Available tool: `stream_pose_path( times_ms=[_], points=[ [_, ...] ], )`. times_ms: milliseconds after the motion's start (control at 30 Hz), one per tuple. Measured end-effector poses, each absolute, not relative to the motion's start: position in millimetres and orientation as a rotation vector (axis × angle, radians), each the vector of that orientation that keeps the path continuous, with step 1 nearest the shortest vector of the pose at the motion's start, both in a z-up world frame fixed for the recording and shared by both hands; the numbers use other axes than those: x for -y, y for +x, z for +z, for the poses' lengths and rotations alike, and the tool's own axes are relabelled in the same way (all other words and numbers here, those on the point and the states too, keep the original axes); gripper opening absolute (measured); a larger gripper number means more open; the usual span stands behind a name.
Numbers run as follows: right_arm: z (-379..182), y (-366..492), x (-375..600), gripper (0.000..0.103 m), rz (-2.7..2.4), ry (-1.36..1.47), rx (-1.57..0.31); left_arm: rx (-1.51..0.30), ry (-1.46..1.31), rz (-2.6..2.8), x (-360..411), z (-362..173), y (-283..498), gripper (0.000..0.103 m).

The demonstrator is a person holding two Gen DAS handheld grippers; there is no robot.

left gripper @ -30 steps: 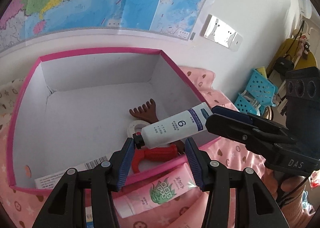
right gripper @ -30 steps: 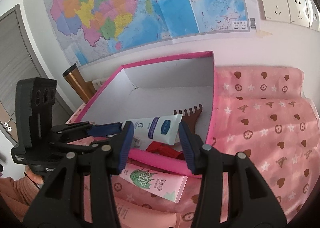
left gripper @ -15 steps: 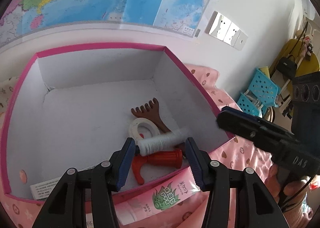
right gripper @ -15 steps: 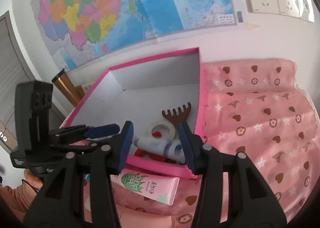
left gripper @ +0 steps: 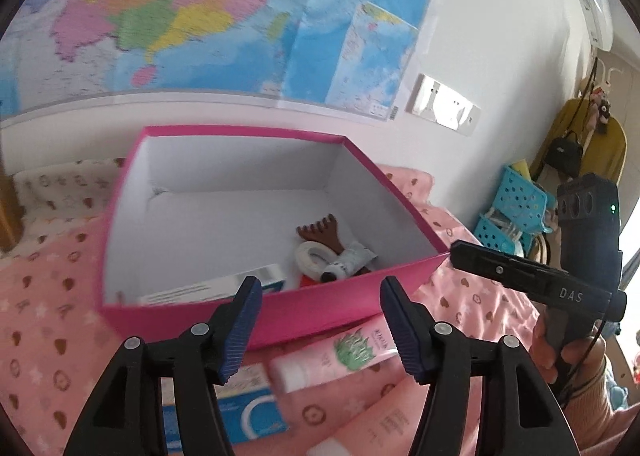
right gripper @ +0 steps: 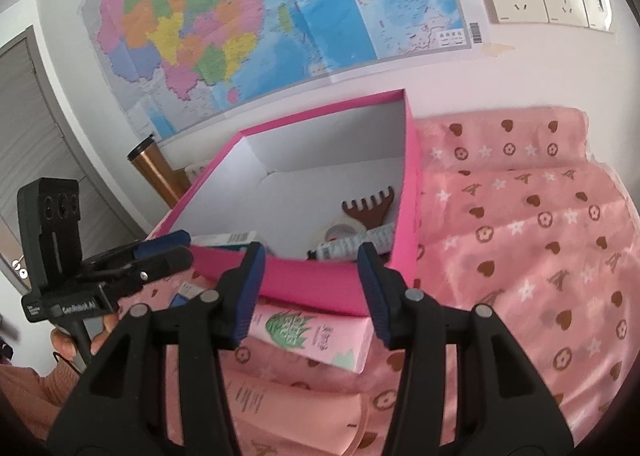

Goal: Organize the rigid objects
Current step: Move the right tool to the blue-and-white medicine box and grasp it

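A pink box [left gripper: 276, 312] [right gripper: 320, 276] stands on the pink cloth. In it lie a white tube [left gripper: 348, 260] [right gripper: 352, 243], a brown comb [left gripper: 322, 236] [right gripper: 370, 210], a white tape roll [left gripper: 314, 256] [right gripper: 338, 232] and a flat white carton [left gripper: 224, 286] [right gripper: 228, 238]. A pink tube with a green plant print [left gripper: 340, 354] [right gripper: 308, 334] lies in front of the box. My left gripper [left gripper: 320, 326] is open and empty, back from the box's front wall. My right gripper [right gripper: 310, 290] is open and empty before the same wall.
A blue and white carton [left gripper: 248, 408] and a pale pink tube [right gripper: 288, 408] lie on the cloth near me. A copper tumbler [right gripper: 154, 168] stands left of the box. Blue baskets [left gripper: 516, 212] stand to the right. A map [right gripper: 260, 20] hangs on the wall.
The white tube left my right gripper and now lies in the box. Both grippers have pulled back and up from the box, open.
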State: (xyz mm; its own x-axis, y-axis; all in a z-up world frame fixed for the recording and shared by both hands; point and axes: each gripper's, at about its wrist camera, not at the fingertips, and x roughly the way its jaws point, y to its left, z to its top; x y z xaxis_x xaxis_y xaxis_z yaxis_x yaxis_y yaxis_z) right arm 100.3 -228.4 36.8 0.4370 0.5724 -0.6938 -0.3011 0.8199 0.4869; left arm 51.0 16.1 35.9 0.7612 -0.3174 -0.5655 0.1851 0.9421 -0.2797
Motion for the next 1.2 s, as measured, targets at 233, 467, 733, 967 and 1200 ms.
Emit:
stream_pose_path(
  times_ms=[233, 467, 733, 967, 1200],
  points=[
    [32.6, 81.8, 214.9, 0.050, 0.615, 0.294, -1.001, -0.677, -0.246, -0.217, -37.8, 23.1, 36.1, 0.063],
    [9.8, 70.7, 200.7, 0.050, 0.652, 0.308, -1.077, -0.726, -0.266, -0.142, -51.8, -0.2, 25.5, 0.063],
    [-7.1, 64.0, 178.8, 0.050, 0.707, 0.306, -1.137, -0.789, -0.272, -0.060, -73.3, -23.8, 12.9, 0.063],
    [-19.7, 62.3, 143.9, 0.050, 0.779, 0.286, -1.182, -0.827, -0.297, -0.052, -83.2, -37.6, 7.4, 0.063],
    [-30.9, 66.0, 111.5, 0.050, 0.847, 0.276, -1.221, -0.850, -0.316, -0.061, -88.6, -45.0, 5.3, 0.063]
  ],
)
